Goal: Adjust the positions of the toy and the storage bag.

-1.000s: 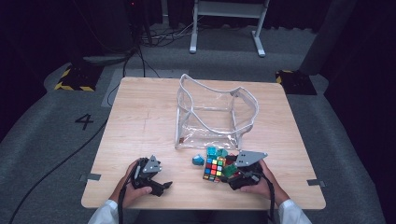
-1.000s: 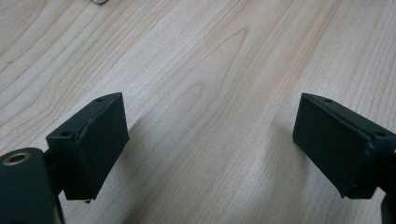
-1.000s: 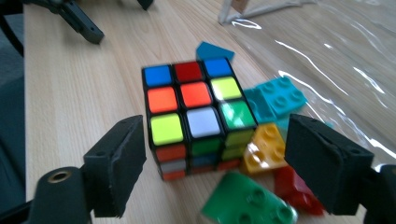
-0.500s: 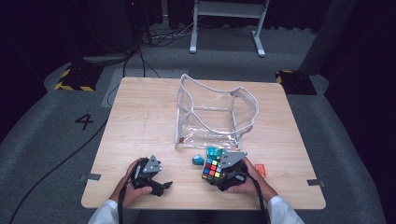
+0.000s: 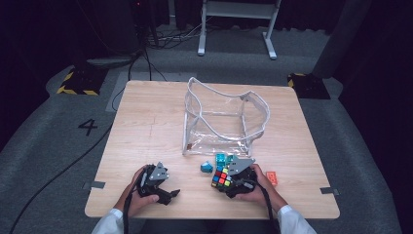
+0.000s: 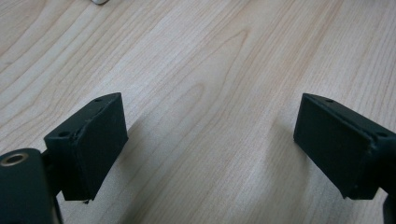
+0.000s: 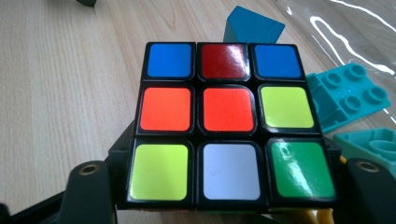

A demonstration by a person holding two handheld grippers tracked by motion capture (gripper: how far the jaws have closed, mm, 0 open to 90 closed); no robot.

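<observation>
While the scrambled plastic puzzle cube with black edges and coloured stickers [image 5: 221,177] sits on the pale wooden table [image 5: 146,131] near its front edge, at about five o'clock from the table's centre, the right gripper [image 5: 225,184] has its jaws at either side of the cube's lower row. These jaws have just been closing; in the right gripper view the cube [image 7: 231,123] lies between them and both appear to be against its sides.

Just beyond the cube, at about eleven o'clock from it, lies a small teal wedge-shaped block [image 5: 206,167], and at twelve o'clock a turquoise studded building brick [image 5: 221,158] lies close to it. A flat orange brick [image 5: 272,177] lies at three o'clock, just past the person's right hand. Farther off at twelve o'clock stands a clear plastic bag with white trim [image 5: 219,122], open at the top.

The left gripper [image 5: 169,194] rests at nine o'clock from the cube, well apart from it, with its jaws spread wide over bare wood and nothing between them.
</observation>
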